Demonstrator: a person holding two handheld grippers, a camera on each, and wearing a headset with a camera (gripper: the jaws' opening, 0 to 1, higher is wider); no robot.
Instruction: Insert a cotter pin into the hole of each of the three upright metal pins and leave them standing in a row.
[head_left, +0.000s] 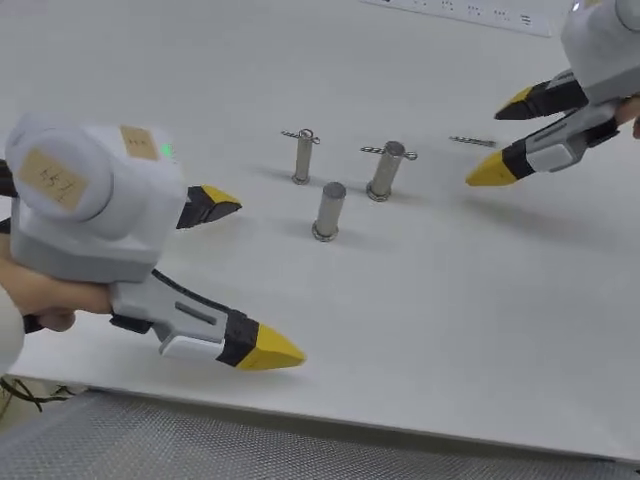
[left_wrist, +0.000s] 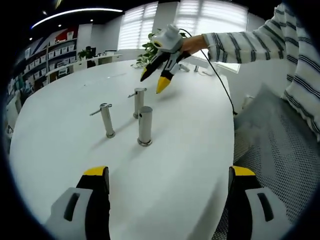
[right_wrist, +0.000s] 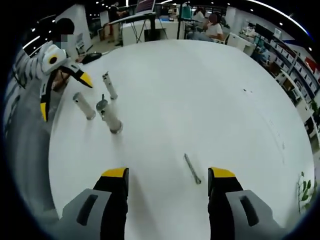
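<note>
While I hold both tools above white table (head_left: 450, 300), jaws of each spread apart, gripping nothing. Left gripper (head_left: 242, 277) near left, right gripper (head_left: 503, 137) far right. Three metal pins upright mid-table: far-left pin (head_left: 302, 160) with cotter pin (head_left: 297, 134) through top, right pin (head_left: 384, 175) with second cotter pin (head_left: 374, 151), near pin (head_left: 327, 212) plain-topped. Loose cotter pin (head_left: 472, 141) flat on table, just beside right gripper's nearer tip.

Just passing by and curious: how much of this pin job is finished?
Two of three look done: the left pin and the right pin each carry a cotter pin through the top. Nothing is in hand: the left gripper and right gripper are open. Remaining: the bare front pin, and the loose cotter pin lying near the right gripper.
</note>
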